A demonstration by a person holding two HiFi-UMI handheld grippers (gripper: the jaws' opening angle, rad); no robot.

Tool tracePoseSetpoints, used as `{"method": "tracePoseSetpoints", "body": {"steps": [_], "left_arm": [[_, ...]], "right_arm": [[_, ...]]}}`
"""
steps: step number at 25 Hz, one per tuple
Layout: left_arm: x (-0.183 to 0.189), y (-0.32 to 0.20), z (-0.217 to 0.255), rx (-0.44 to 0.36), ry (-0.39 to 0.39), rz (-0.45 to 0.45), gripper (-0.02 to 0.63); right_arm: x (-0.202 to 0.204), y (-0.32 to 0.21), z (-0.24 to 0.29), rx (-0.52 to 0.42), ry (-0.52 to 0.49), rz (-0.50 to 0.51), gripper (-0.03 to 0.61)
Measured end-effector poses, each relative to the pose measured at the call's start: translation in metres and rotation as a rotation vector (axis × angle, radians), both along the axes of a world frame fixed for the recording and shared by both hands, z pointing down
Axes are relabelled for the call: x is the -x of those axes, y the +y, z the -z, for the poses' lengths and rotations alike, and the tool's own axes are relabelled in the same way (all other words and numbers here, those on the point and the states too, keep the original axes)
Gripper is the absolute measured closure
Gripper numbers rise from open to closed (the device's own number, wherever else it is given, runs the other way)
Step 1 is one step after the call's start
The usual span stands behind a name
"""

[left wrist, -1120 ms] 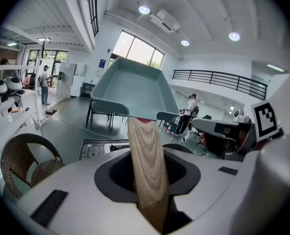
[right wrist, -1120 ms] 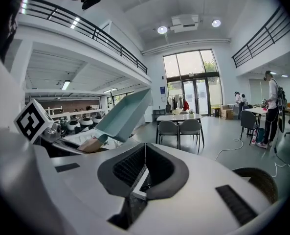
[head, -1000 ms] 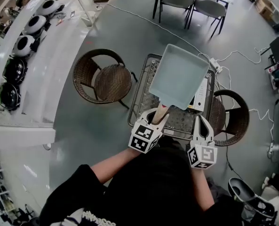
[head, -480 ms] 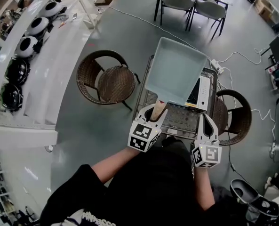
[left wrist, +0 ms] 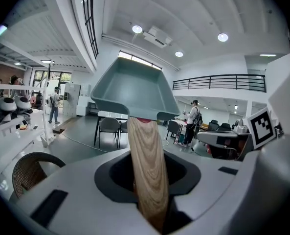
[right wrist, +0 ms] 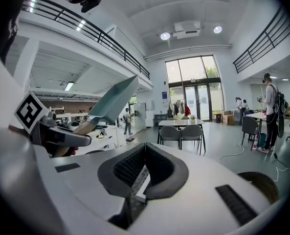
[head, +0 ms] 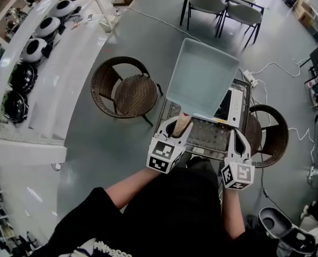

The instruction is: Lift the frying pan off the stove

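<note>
A square teal frying pan [head: 201, 79] with a wooden handle [head: 183, 123] hangs in the air over the metal mesh table [head: 204, 138]. My left gripper [head: 180, 127] is shut on that handle; in the left gripper view the handle [left wrist: 147, 165] runs out between the jaws up to the pan [left wrist: 132, 89]. The white stove [head: 230, 107] lies on the table, partly hidden under the pan's right edge. My right gripper [head: 237, 136] hovers at the table's near right edge, shut and holding nothing. The right gripper view shows the pan [right wrist: 116, 101] raised at the left.
A wicker chair [head: 121, 92] stands left of the table and another [head: 268, 133] at its right. A white counter [head: 57, 74] with round black-and-white devices runs along the left. Grey chairs at a table [head: 223, 7] stand farther off. Cables [head: 276, 66] trail across the floor at right.
The pan has risen with my left gripper and now looks larger and farther up in the head view. My right gripper has shifted slightly right and stays shut.
</note>
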State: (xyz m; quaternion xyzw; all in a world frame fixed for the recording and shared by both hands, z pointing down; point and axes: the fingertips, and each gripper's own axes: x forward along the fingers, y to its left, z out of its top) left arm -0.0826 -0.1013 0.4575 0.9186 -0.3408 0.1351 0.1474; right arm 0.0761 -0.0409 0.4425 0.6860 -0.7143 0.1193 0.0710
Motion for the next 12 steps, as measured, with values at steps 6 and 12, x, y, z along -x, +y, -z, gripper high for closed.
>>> {"method": "tracePoseSetpoints", "body": {"steps": [6,12], "left_arm": [[0.010,-0.004,0.006,-0.018,-0.009,0.004,0.491],[0.015,-0.007,0.003,-0.010,-0.005,-0.006,0.489]], "right_arm": [[0.010,-0.004,0.001,0.007,0.052,0.010,0.549],[0.024,-0.012,0.006,-0.003,0.080,0.031,0.549]]}}
